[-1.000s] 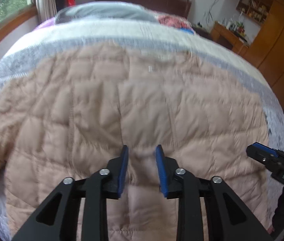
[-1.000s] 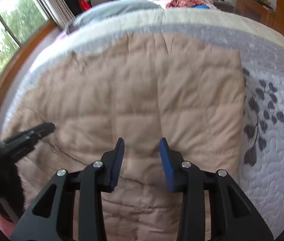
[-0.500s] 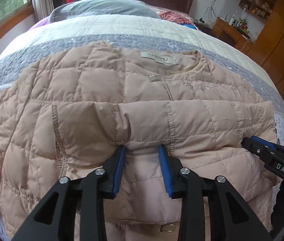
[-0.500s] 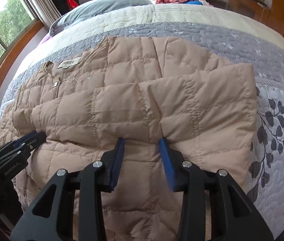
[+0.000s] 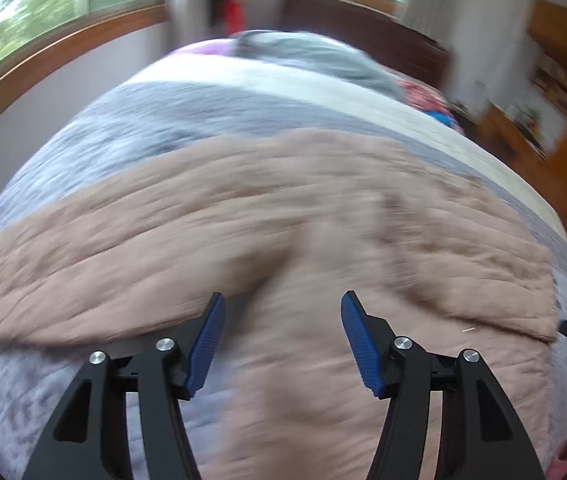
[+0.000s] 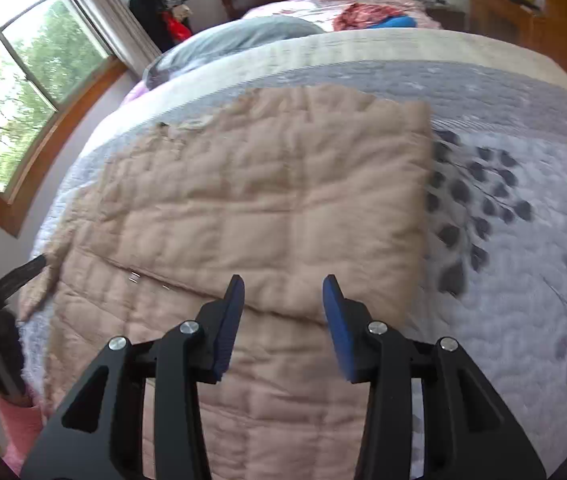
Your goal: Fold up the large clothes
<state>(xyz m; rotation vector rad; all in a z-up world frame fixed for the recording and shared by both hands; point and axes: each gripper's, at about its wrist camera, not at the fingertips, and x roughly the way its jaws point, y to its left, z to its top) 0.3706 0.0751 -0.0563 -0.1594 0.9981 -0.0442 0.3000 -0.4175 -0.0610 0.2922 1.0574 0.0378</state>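
A beige quilted jacket (image 6: 267, 200) lies spread on the bed, its far part folded over the lower part. The fold edge runs just beyond my right fingertips. In the blurred left wrist view the jacket (image 5: 283, 220) fills the middle. My left gripper (image 5: 283, 340) is open and empty just above the jacket. My right gripper (image 6: 283, 312) is open and empty over the jacket's lower part. The left gripper (image 6: 7, 280) also shows at the left edge of the right wrist view.
The bed has a grey and white quilted cover (image 6: 523, 260) with a dark leaf print. A grey pillow (image 6: 243, 36) and red and blue clothes (image 6: 375, 18) lie at the head. A window (image 6: 15, 92) is at left, wooden furniture (image 6: 523, 12) at right.
Both grippers have opened wider and let go of the jacket. The folded part now lies flat on the lower part. The left camera has swung, blurring its view.
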